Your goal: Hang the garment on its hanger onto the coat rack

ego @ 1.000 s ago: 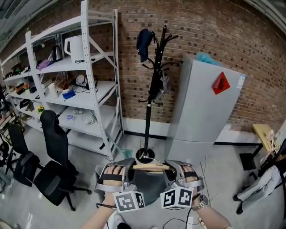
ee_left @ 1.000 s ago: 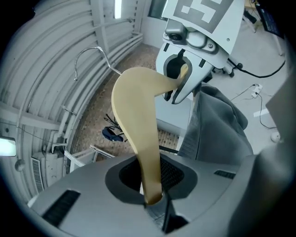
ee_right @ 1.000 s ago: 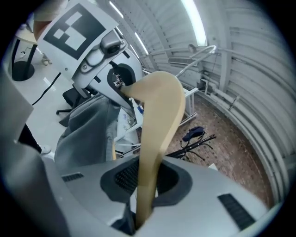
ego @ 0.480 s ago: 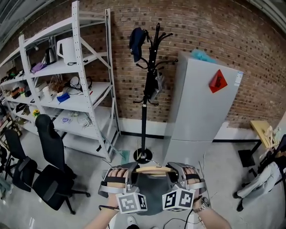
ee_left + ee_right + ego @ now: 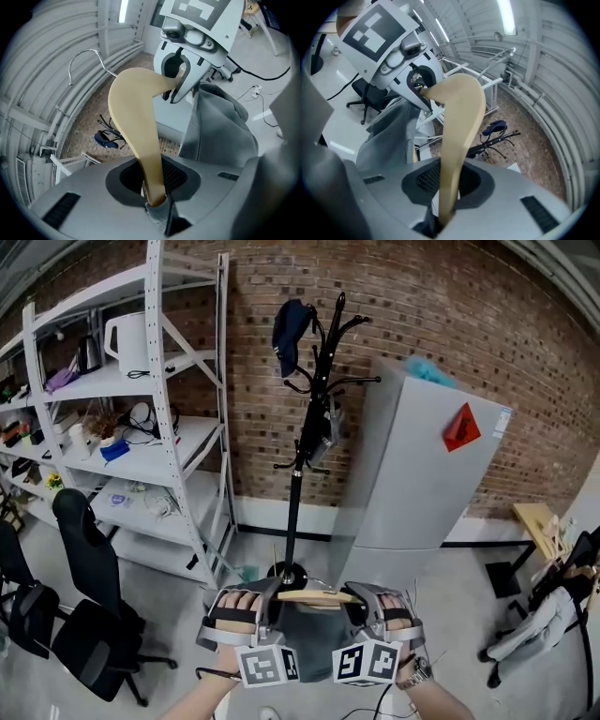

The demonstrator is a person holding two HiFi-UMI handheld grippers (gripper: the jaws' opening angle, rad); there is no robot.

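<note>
while the jaws of the left gripper (image 5: 269, 597) and right gripper (image 5: 357, 599) clamp the stiff hanger (image 5: 314, 594) by its ends, a sound hold, the soft, light garment (image 5: 314, 638) sags between.

Held side by side, left claw (image 5: 274, 594) and right claw (image 5: 353, 596) each grip a hanger (image 5: 314, 595) end.
</note>
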